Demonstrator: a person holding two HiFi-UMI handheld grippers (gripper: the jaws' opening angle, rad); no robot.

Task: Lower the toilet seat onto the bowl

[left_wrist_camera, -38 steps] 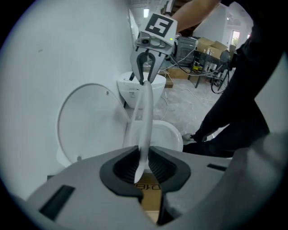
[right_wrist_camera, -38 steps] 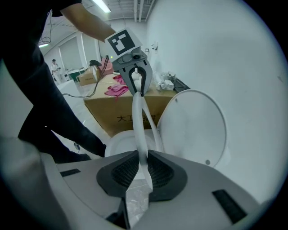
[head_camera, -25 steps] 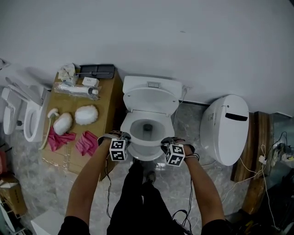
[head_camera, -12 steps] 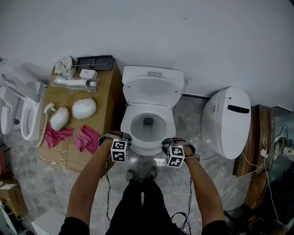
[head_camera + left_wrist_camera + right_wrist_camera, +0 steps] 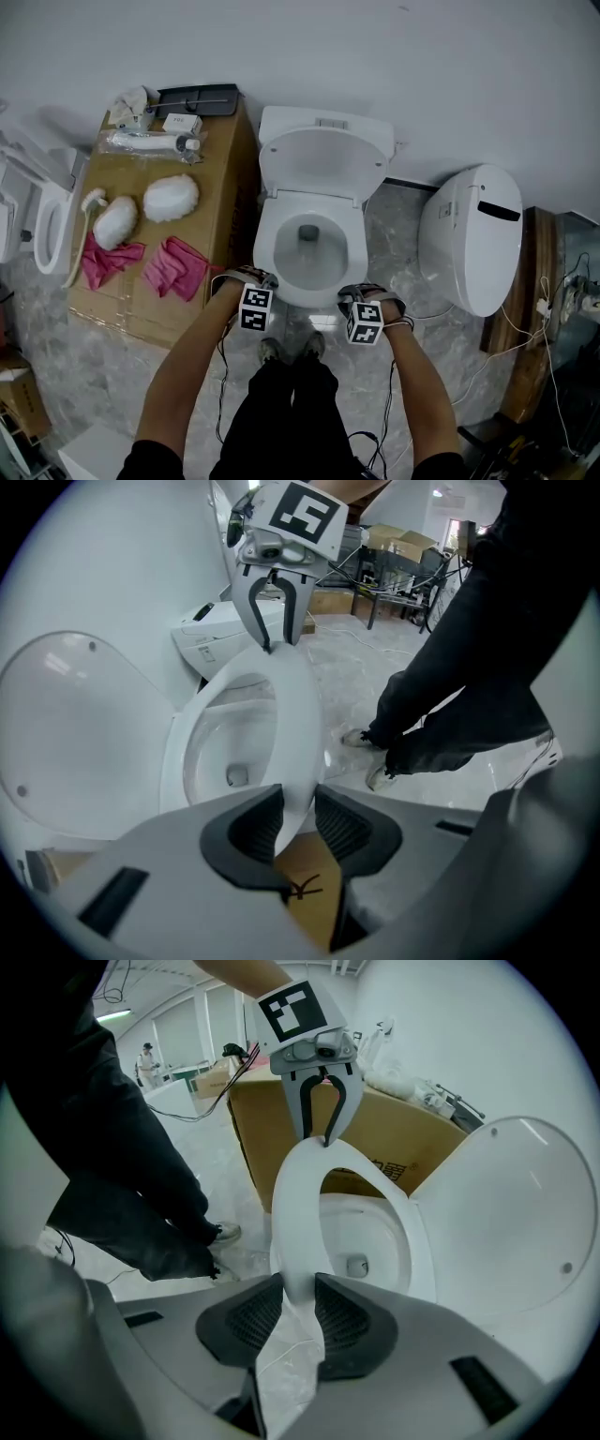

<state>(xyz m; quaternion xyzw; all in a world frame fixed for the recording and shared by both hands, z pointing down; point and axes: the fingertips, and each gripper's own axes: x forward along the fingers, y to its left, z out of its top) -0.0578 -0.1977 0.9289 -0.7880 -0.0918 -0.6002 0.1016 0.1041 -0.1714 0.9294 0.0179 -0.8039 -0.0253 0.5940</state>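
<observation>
The white toilet seat [image 5: 267, 246] lies flat on the bowl, and the lid [image 5: 323, 164] stands up against the tank. My left gripper [image 5: 265, 283] is at the seat's front left edge and my right gripper [image 5: 350, 294] at its front right. In the left gripper view the seat rim [image 5: 291, 724] runs between the left gripper's [image 5: 298, 819] opening jaws, and the right gripper [image 5: 272, 637] shows across the bowl. In the right gripper view the seat [image 5: 298, 1213] sits between the right gripper's [image 5: 300, 1309] opening jaws, with the left gripper [image 5: 325, 1127] opposite.
A cardboard box [image 5: 220, 202] stands close on the toilet's left, with pink cloths [image 5: 173, 265] and white pads on it. A second white toilet unit [image 5: 473, 239] is on the right and a loose seat [image 5: 42, 230] at far left. The person's feet [image 5: 291, 349] and cables are on the floor.
The seat rests on the bowl throughout and both grippers stay at its front edge. The head view has shifted, so the toilet sits a little farther right in the picture.
</observation>
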